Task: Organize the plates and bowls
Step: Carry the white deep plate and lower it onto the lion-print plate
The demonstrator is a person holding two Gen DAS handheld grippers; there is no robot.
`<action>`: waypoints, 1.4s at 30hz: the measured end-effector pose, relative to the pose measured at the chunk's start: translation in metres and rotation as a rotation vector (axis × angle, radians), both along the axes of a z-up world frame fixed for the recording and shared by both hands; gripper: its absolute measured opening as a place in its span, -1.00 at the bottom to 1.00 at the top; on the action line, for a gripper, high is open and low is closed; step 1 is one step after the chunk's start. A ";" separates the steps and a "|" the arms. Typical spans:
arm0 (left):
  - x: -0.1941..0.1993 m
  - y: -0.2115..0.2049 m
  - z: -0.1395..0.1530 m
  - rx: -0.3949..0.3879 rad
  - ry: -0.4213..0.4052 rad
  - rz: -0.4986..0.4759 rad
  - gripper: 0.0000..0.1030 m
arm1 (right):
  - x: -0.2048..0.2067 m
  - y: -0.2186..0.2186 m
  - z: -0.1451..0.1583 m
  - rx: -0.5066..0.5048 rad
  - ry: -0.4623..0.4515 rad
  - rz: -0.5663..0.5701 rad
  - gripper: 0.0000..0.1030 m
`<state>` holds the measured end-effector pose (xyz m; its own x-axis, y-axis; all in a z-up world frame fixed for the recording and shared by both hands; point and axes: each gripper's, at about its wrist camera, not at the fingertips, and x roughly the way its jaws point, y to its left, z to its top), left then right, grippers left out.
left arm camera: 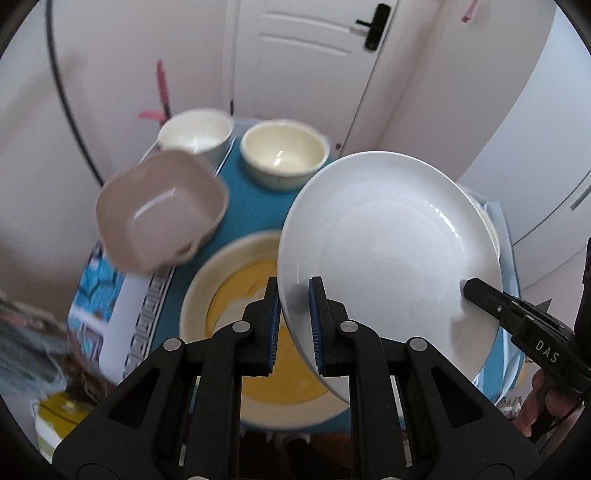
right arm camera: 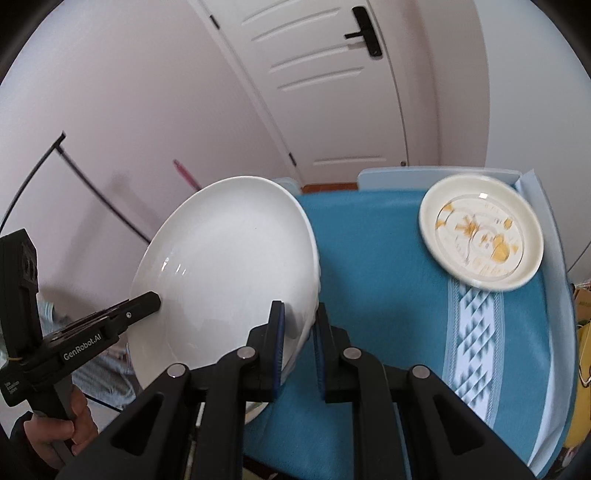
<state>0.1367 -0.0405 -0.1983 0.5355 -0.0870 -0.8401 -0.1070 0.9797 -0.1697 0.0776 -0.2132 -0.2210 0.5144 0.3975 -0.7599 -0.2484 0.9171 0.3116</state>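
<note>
Left gripper (left arm camera: 294, 325), my ribbed blue pads clamped on the glossy white plate's (left arm camera: 388, 251) rim, tilted above a yellow-centred plate (left arm camera: 207, 280); round bowls (left arm camera: 284, 155) behind. Right wrist: right gripper (right arm camera: 298, 343) pinched the same smooth plate (right arm camera: 229, 266) over teal woven cloth (right arm camera: 369, 277).

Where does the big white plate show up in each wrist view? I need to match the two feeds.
Left wrist: white plate fills centre-right, tilted, its rim between the left gripper fingers.
Right wrist: white plate sits centre-left, its rim between the right gripper fingers.
Shared landmark: the black door handle.
</note>
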 end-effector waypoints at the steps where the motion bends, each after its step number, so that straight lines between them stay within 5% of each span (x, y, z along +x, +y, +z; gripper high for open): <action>1: -0.004 0.004 -0.006 -0.003 0.010 0.002 -0.75 | -0.005 0.005 -0.006 -0.006 0.012 0.008 -0.74; 14: -0.008 0.034 -0.076 -0.066 0.128 -0.033 -0.74 | -0.024 0.040 -0.062 -0.091 0.102 -0.018 -0.74; 34: 0.002 0.041 -0.089 0.017 0.174 -0.057 -0.74 | -0.013 0.064 -0.071 -0.151 0.119 -0.017 -0.74; 42: 0.001 0.034 -0.084 0.108 0.161 -0.076 -0.74 | -0.013 0.069 -0.074 -0.178 0.115 -0.002 -0.74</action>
